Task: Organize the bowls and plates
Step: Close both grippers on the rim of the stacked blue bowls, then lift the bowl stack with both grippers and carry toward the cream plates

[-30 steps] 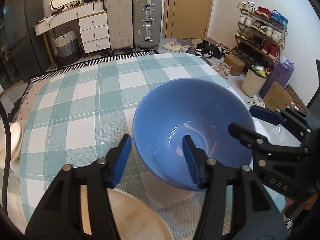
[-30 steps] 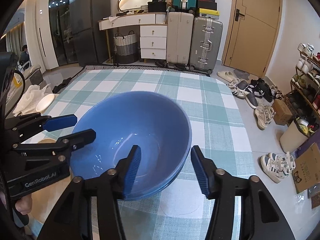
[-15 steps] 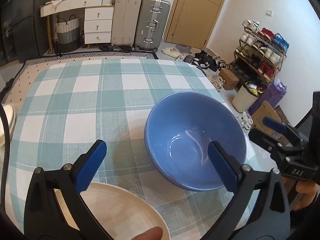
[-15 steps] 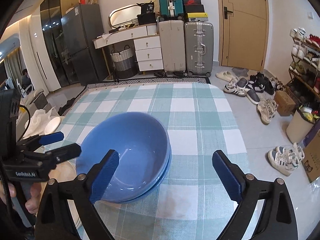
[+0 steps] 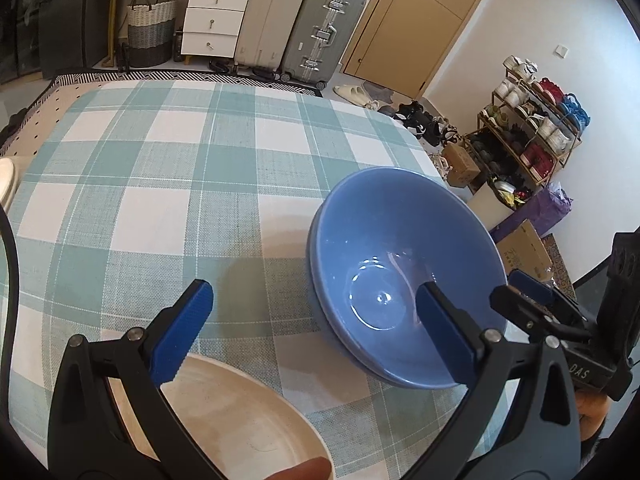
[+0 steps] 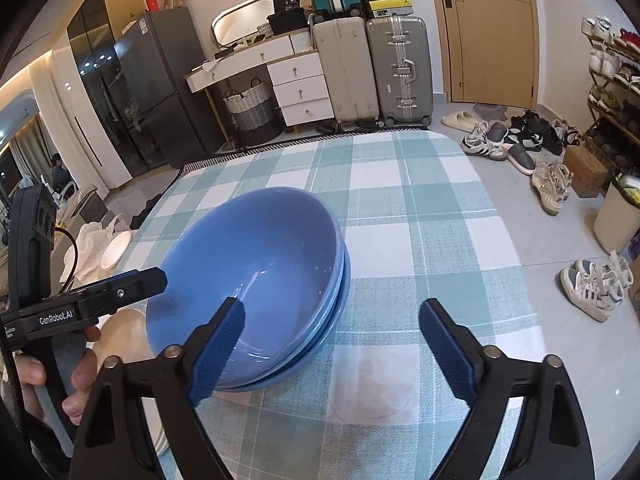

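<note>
A stack of blue bowls (image 5: 404, 280) rests on the checked tablecloth; in the right wrist view the stack (image 6: 256, 276) shows two or three nested rims. A cream plate (image 5: 240, 420) lies at the near table edge, below my left gripper (image 5: 316, 328), which is open and empty, its right finger over the bowl's near rim. My right gripper (image 6: 332, 348) is open and empty, its left finger in front of the bowl's near side. The plate also shows in the right wrist view (image 6: 120, 336), partly hidden by the left gripper.
The table (image 5: 160, 184) carries a green-and-white checked cloth. A white dish (image 6: 116, 248) lies on a cloth off the table's left side. Suitcases, drawers, a shoe rack and loose shoes stand on the floor beyond the table.
Both grippers opened and let go of the blue bowl, which now sits nested on the stack. Both grippers pulled back a little from it.
</note>
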Motion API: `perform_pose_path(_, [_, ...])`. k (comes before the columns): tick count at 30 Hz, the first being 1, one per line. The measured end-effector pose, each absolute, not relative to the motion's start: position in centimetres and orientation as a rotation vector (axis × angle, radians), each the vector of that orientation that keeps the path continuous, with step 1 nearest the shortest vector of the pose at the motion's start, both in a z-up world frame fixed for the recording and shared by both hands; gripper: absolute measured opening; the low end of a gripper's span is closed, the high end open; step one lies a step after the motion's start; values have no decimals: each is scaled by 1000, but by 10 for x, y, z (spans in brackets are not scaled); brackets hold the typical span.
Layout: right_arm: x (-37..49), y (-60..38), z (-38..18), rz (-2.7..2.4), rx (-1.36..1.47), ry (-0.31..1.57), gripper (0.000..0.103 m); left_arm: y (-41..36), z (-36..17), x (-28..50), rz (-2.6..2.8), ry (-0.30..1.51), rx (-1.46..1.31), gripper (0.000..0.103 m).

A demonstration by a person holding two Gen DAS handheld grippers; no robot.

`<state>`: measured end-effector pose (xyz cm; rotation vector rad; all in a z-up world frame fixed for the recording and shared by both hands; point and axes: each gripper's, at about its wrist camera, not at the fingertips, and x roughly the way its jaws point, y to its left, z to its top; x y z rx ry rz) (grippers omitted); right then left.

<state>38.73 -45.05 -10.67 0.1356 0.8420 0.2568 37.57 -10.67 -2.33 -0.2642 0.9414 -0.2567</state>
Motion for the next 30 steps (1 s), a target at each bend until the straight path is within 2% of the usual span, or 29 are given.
perform_pose_path(4, [390,-447,-113,278,141,863,72,-111,-29,379,-257,956,-268,96])
perform_pose_path(7, [391,-445,-115,294,143,868,64,-112,-31,381,-266,970,-272,88])
perform_pose_path(9, [391,-443,-116,291,134,876,56,-115,-32,382,-274,969,-259,72])
perform_pose_path(12, [393,-442,-117,318,155,885,49,-120,-34,383,-278,985,-232,54])
perform_pose_path(20, [391,-440,-114,305,133,871,40,-125,-34,382,-303,987,-211,30])
perform_pose_path(30, [389,-437,-111,297,92,852,35,-132,-32,381,-280,980,-157,26])
